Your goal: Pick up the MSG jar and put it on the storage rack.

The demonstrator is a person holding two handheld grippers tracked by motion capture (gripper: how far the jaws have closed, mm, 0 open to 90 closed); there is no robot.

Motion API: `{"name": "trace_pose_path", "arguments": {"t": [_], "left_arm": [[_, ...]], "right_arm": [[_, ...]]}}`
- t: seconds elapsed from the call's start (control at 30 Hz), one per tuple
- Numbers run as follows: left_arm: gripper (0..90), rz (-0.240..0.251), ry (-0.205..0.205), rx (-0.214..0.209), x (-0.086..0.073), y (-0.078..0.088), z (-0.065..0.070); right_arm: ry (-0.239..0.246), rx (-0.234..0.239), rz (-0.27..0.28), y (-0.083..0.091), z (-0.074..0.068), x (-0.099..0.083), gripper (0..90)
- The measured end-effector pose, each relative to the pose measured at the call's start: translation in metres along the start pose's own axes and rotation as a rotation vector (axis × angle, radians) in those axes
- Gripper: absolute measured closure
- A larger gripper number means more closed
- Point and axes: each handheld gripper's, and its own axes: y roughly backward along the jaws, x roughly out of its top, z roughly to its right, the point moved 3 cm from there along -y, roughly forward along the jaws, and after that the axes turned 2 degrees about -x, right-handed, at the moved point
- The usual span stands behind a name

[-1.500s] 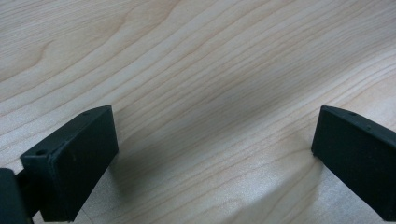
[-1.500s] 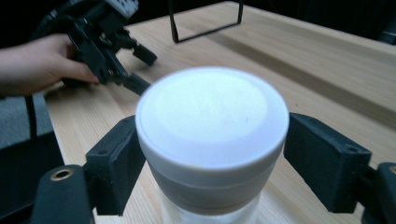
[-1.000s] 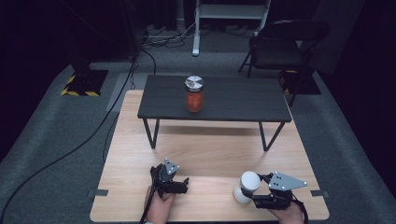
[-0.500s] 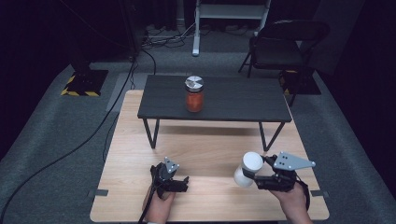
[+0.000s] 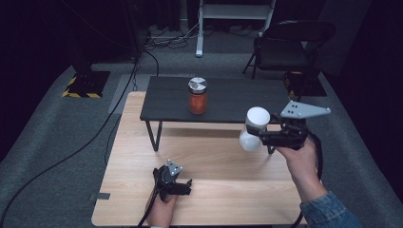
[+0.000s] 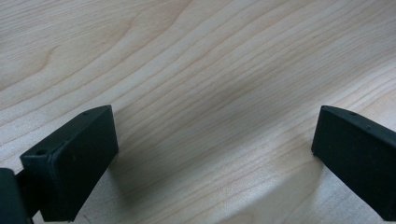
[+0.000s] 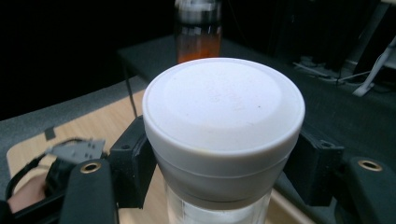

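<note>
Dark walls and grey carpet surround a light wooden table (image 5: 223, 166) with a low black bench (image 5: 223, 97) standing across its far half. Above the table's right side, just in front of the bench's right end, a white-capped jar (image 5: 253, 128) hangs in the air, upright with a slight tilt, clamped just under its cap between the jaws of the right gripper (image 5: 266, 137); the right gripper view shows the wide white cap (image 7: 224, 107) with a black pad pressed against each side. An orange jar with a silver lid (image 5: 197, 95) stands on the bench, well apart. Near the table's front edge the left gripper (image 5: 183, 186) rests low, its jaws spread wide over bare wood
</note>
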Motion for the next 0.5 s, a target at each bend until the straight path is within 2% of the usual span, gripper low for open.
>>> {"name": "trace_pose_path", "arguments": {"t": [0.13,0.27,0.5], "left_arm": [[0.1,0.0,-0.002,0.001,0.0,0.0,0.0],[0.1,-0.003,-0.003,-0.002,0.0,0.0,0.0],[0.1,-0.004,-0.005,-0.002,0.0,0.001,0.0]], "right_arm": [[0.001,-0.005,0.016,-0.009,0.003,0.026,33.0],[-0.004,-0.023,0.01,-0.025,0.008,0.044,33.0],[-0.027,-0.087,-0.005,-0.05,0.02,0.054,33.0]]}}
